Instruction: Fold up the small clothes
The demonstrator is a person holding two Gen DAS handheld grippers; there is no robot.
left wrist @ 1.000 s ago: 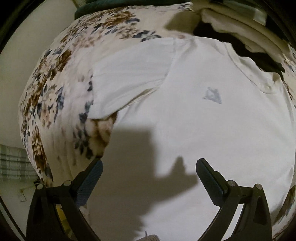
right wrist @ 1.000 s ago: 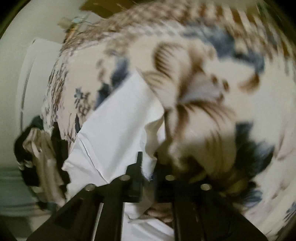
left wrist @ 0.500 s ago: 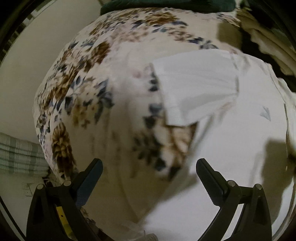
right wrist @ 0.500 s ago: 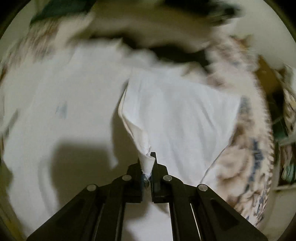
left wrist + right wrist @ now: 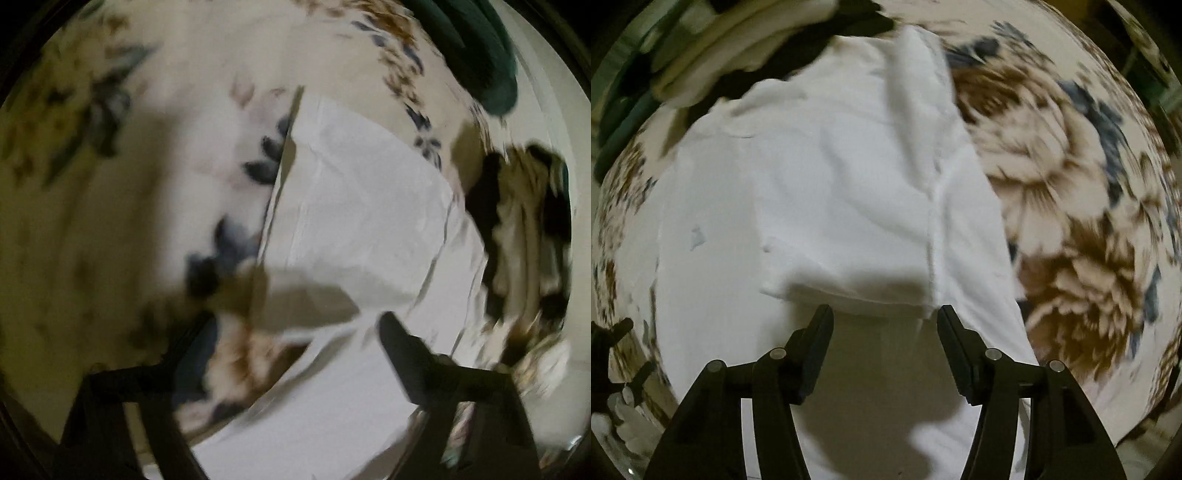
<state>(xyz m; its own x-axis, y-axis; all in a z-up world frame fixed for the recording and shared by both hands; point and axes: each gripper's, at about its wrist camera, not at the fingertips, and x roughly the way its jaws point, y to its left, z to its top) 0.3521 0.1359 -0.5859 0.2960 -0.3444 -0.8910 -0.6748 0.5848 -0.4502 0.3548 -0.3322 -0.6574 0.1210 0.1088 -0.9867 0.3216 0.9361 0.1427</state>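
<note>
Since a moment ago the right tongs have let go of the sleeve they pinched: their jaws have just been opening and now stand apart with nothing between them, hanging above the white T-shirt. The folded-in sleeve lies flat across the shirt's body, its hem just ahead of the fingertips at 12 o'clock. The left tongs have swung across the bed, and their jaws have just been closing a little, though they remain wide apart and hold nothing; this view is blurred. Ahead of them, toward 1 o'clock, lies the other sleeve, spread on the floral bedspread. In the right view the shirt fills the centre, with the floral bedspread running off toward 3 o'clock. A pile of other clothes sits at 11 o'clock, beyond the collar end.
</note>
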